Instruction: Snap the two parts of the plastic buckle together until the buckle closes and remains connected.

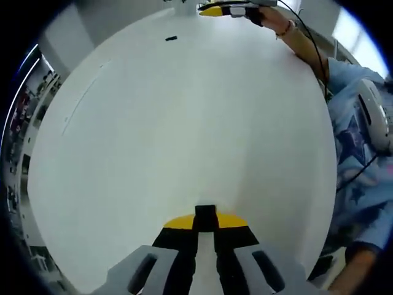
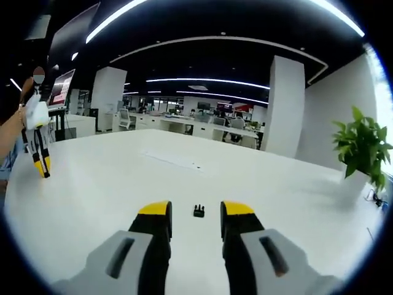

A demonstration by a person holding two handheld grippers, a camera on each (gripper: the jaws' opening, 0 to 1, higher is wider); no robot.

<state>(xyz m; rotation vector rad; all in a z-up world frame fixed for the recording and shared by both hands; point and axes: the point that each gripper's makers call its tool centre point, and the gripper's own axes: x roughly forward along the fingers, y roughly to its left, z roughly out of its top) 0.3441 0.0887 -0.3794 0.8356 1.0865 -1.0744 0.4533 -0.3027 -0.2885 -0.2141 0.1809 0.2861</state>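
Observation:
My left gripper (image 1: 206, 226) is shut on a small black buckle part (image 1: 206, 212) that sticks out between its yellow tips, held above the white table (image 1: 184, 135). The second black buckle part (image 2: 198, 211) lies on the table just beyond my right gripper (image 2: 196, 219), whose jaws stand open with a gap in line with it. In the left gripper view this part (image 1: 171, 39) is a small dark speck far across the table, near the right gripper (image 1: 228, 9) in a hand. The left gripper (image 2: 40, 157) hangs tip-down at the far left of the right gripper view.
A person in a blue top (image 1: 359, 141) stands at the table's right edge in the left gripper view. A potted plant (image 2: 363, 147) stands at the far right corner. Office desks (image 2: 202, 126) and pillars lie behind the table.

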